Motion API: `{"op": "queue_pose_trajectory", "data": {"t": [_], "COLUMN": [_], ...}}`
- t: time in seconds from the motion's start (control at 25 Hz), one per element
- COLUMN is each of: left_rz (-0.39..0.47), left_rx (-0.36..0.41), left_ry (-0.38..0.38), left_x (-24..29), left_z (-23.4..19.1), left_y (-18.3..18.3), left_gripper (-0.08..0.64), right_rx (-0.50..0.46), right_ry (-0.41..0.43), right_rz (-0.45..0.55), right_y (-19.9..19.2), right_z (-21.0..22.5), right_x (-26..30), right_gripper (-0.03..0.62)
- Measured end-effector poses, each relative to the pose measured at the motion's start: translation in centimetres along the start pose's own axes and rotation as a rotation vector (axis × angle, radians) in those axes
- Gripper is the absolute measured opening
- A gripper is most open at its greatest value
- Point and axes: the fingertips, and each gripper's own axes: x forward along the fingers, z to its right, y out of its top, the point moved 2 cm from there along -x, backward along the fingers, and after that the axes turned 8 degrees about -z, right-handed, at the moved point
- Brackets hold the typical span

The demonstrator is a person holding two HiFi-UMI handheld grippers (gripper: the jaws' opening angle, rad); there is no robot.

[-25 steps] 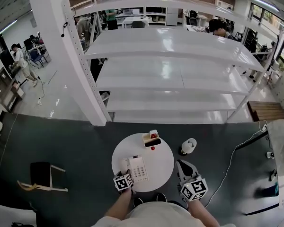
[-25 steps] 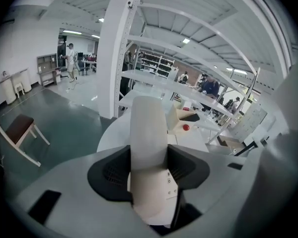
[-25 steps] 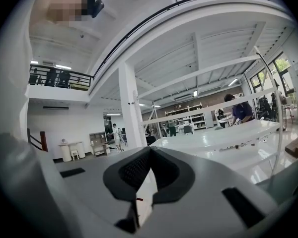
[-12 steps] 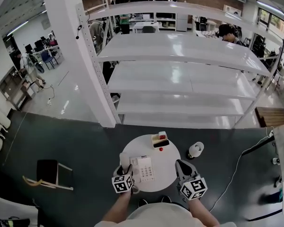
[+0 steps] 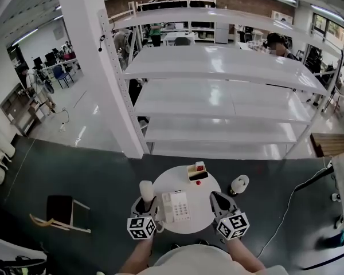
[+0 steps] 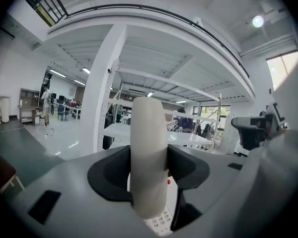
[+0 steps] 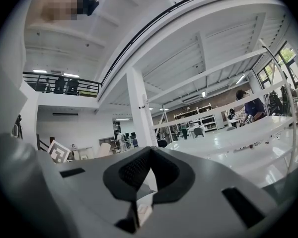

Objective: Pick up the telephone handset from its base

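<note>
The white telephone handset (image 5: 146, 189) hangs in the air left of the round table (image 5: 203, 208), off its base. My left gripper (image 5: 147, 204) is shut on it. In the left gripper view the handset (image 6: 148, 152) stands upright between the dark pads (image 6: 109, 175), and the base's keypad (image 6: 162, 223) shows just below. The white telephone base (image 5: 178, 206) with its grey keys lies on the table's left half. My right gripper (image 5: 214, 197) hovers at the table's right edge. Its jaws (image 7: 150, 155) meet at the tips with nothing between them.
A small box with a red top (image 5: 196, 170) and a red button (image 5: 198, 182) sit at the table's far side. A white rounded object (image 5: 239, 183) stands on the floor to the right, a chair (image 5: 60, 211) to the left. Large white shelving (image 5: 229, 96) stands beyond.
My left gripper has risen with the handset, lifting it off the base and out to the table's left edge. My right gripper has shifted only slightly.
</note>
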Motion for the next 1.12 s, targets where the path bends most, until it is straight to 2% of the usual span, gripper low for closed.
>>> {"op": "queue_pose_trajectory", "data": {"t": [0.32, 0.56, 1.12], "left_rz": [0.17, 0.24, 0.248], "left_rx": [0.064, 0.092, 0.081], "left_ry": [-0.004, 0.002, 0.001], "left_x": [-4.4, -6.5, -7.1], "left_z": [0.2, 0.4, 0.7], "left_y": [4.3, 6.3, 5.8], "left_gripper": [0.224, 0.224, 0.224], "right_rx": [-0.019, -0.021, -0.023], "right_ry": [0.006, -0.008, -0.018], "right_rz": [0.011, 0.009, 0.018], "right_y": [0.6, 0.8, 0.9], "right_z": [-1.1, -1.3, -1.1], "right_x": [0.4, 0.7, 0.7], "right_gripper": [0.009, 0.009, 0.009]}}
